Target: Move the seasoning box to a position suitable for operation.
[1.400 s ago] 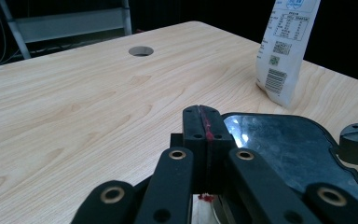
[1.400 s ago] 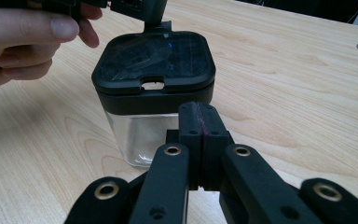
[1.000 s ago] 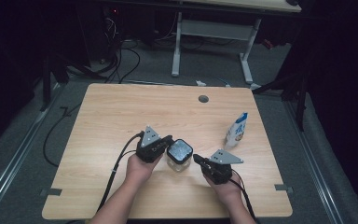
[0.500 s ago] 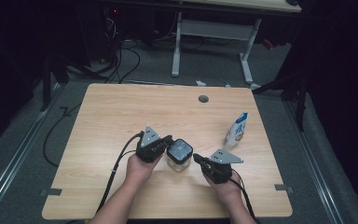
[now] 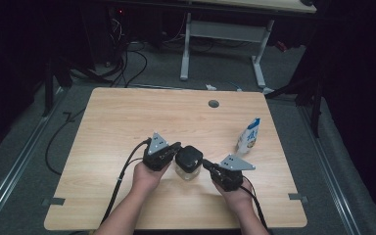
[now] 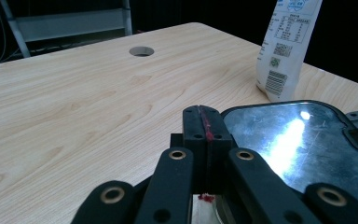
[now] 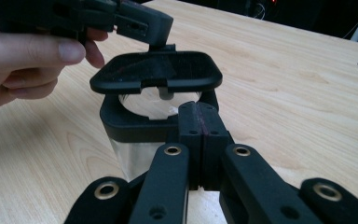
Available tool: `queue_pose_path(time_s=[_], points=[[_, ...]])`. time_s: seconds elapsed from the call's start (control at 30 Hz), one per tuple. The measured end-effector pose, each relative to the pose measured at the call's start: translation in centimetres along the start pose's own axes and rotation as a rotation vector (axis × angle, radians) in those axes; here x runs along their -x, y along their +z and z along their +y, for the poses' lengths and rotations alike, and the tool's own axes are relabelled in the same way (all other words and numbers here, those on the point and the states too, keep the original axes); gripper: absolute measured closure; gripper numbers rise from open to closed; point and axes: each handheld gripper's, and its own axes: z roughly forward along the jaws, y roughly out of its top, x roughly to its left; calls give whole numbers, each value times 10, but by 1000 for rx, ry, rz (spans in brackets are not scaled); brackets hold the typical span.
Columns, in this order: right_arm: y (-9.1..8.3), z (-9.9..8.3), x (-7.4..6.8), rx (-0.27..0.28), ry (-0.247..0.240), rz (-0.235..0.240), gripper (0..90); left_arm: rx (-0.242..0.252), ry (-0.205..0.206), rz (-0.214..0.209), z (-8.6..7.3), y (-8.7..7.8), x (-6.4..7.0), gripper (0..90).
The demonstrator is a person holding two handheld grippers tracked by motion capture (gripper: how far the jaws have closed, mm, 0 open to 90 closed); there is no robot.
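Because the black lid [image 7: 156,74] sits tipped up off the dark collar of the clear jar [image 5: 188,163], just below the middle of the high view, the two tools look set to share the work: one to steady, one to lift. The left gripper [image 5: 169,152] comes in from the jar's left, its jaws pressed together at the lid's edge, which I judge is what props the lid at that angle; whether they pinch anything I cannot tell. The right gripper [image 5: 210,168] meets the jar from the lower right, jaws also shut flat against each other, seemingly bracing the collar. A white pouch [image 5: 248,135] stands well apart at the right of the wooden table [image 5: 117,117].
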Motion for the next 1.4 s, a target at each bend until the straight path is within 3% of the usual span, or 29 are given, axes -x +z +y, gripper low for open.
queue_pose_path(time_s=[0.23, 0.4, 0.57, 0.73, 1.07, 1.4], points=[[3, 5, -1, 9, -8, 6, 899, -5, 9, 7, 0, -1, 1, 900], [4, 8, -2, 18, -11, 12, 899, 12, -5, 20, -2, -17, -2, 900], [5, 9, -3, 16, -18, 13, 899, -2, -20, 17, -17, -35, 1, 900], [5, 10, -4, 19, -16, 13, 899, -19, -37, -6, -33, -43, 10, 900], [5, 11, -3, 23, -15, 11, 899, -6, -14, -65, -34, -42, 36, 900], [5, 11, -4, 26, -12, 16, 899, -5, -18, -84, -31, -37, 42, 900]])
